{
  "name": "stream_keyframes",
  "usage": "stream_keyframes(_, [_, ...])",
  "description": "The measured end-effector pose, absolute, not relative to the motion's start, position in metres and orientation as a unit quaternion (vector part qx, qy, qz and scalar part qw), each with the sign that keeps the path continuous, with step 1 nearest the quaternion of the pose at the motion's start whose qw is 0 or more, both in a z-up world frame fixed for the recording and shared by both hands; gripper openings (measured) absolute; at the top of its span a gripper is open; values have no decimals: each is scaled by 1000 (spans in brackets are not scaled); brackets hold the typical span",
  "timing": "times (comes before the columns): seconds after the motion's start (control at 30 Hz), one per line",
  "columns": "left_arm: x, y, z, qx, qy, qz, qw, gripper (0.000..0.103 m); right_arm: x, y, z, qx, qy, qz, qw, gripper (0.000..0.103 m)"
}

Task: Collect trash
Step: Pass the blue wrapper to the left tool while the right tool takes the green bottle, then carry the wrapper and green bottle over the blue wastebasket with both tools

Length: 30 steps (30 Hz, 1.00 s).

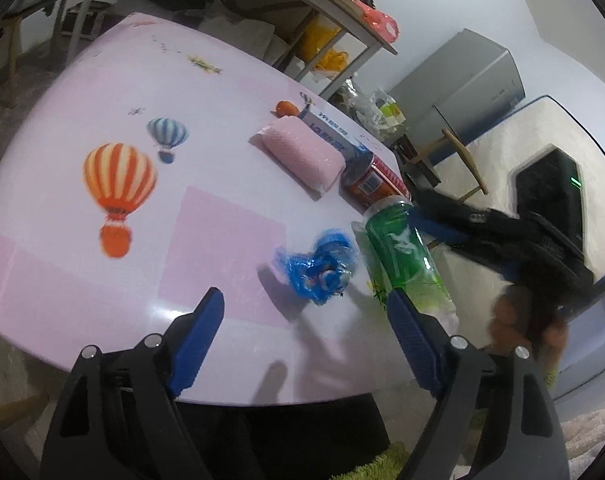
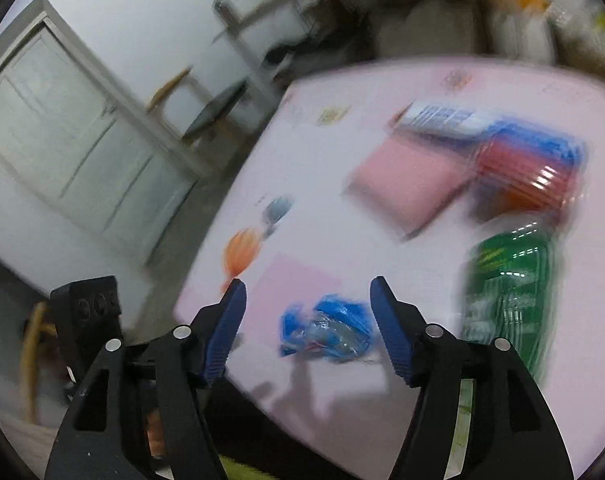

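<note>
Left wrist view, item one: a crumpled blue plastic wrapper (image 1: 317, 270), thin and glossy, lying loose near the tabletop's near edge, toward its right end. The right wrist view shows the same wrapper (image 2: 327, 332) ahead of and between the right gripper's (image 2: 307, 292) blue ribbed fingers (image 2: 387, 322), untouched by either pad; the jaws stand wide and hold nothing. The left gripper (image 1: 304, 304) is likewise spread wide and empty, the wrapper just beyond its fingertips.

Item two: one green translucent plastic bottle (image 1: 404, 258), cylindrical, lying on its side just right of the wrapper at the tabletop's right edge. Contents cannot be told.

Item three: one squat round container (image 1: 364, 178) with an orange-red label, beyond the bottle along the same edge.

Item four: one pink rectangular pack (image 1: 302, 154), soft and pebbled, wrapped in clear film, left of that container.

Item five: one white-and-blue printed carton (image 1: 332, 132) behind the pack, with a small orange object (image 1: 285, 108) at its far end.

Support: a table (image 1: 102, 80) with a smooth pink-and-white cover printed with two striped hot-air balloons (image 1: 118, 184).
</note>
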<state>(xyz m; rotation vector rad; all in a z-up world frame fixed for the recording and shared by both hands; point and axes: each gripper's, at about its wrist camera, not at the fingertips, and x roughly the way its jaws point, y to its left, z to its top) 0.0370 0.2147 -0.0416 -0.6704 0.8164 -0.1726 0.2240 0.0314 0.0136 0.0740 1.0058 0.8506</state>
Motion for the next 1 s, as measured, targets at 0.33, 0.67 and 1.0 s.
stream_keyframes(0.33, [88,173,-54,-226,430,-98,869,66,227,-97,-30,86,521,239,815,81])
stream_keyframes(0.67, [105,154,-69,-191,469,-89,858,32,223,-111,-44,48,559,224,797,66])
stream_keyframes(1.0, [97,152,-63,-211,466,-70,856,22,223,-145,-54,158,568,266,763,65])
